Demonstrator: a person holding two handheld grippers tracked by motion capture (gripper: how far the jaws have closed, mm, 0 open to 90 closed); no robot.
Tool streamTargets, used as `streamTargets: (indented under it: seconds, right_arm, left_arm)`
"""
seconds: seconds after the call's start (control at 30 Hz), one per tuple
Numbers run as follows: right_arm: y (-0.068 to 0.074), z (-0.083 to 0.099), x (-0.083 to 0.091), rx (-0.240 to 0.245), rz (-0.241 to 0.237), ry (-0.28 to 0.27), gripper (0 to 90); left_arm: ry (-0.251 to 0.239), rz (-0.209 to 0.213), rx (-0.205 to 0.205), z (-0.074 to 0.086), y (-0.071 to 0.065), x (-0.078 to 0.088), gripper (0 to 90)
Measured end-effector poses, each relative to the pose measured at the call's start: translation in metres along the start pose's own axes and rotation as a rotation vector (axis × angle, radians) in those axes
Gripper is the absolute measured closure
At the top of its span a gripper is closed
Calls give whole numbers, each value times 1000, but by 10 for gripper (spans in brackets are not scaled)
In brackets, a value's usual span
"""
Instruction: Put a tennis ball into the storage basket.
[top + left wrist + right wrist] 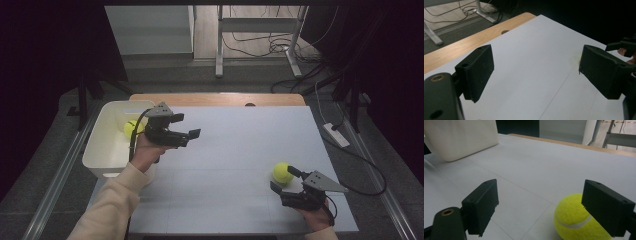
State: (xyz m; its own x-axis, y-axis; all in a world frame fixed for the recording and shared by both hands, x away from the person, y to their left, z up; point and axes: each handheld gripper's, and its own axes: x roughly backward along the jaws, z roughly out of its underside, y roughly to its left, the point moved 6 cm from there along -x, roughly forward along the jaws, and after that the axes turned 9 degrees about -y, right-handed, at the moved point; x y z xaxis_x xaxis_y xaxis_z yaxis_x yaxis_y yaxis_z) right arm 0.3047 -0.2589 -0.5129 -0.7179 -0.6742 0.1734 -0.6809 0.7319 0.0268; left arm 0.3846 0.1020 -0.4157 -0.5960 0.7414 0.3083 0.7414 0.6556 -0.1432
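Near right: right gripper [282, 182] low over the white table sheet [240, 150], jaws spread wide. A fuzzy yellow-green tennis ball [282, 172] sits on the sheet between them, hard against the far-side jaw and well apart from the other. In the right gripper view the ball [574, 222] sits off-centre, tucked behind the right-hand pad [607, 207]; nothing pinched yet.

Mid left: left gripper [187, 127] held above the sheet just right of the bin, pointing right across the table. Jaws apart, nothing between them; its own view looks out over bare sheet [536, 75] between the pads.

Far left: white rectangular plastic bin [97, 150] at the table's left edge, a second yellow-green tennis ball [132, 128] lying inside near its far right corner.

Risks, as I judge them: closing on the near ball while it sits off-centre would likely nudge it rather than seat it. One pad meets it first, and a round felt ball on smooth sheet rolls off, possibly toward the near right table edge. A grip caught too near the jaw tips could let the ball squirt out. Centre the jaws first.
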Motion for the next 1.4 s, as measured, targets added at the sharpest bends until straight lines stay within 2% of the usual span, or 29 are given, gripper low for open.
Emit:
streamTargets:
  seconds: [0.3,0.6,1.07,1.4]
  right_arm:
    - [1,0,-2,-1,-5,0,138]
    - [3,-1,-2,10,-15,1,138]
    - [6,-3,-3,20,-27,-2,138]
    - [4,-4,-3,12,-26,-8,138]
  left_arm:
    - [11,20,-12,-1,-8,-7,132]
    - [72,43,-31,7,-18,-26,129]
    - [108,79,-44,14,-31,-43,127]
    - [138,135,-54,22,-44,-63,127]
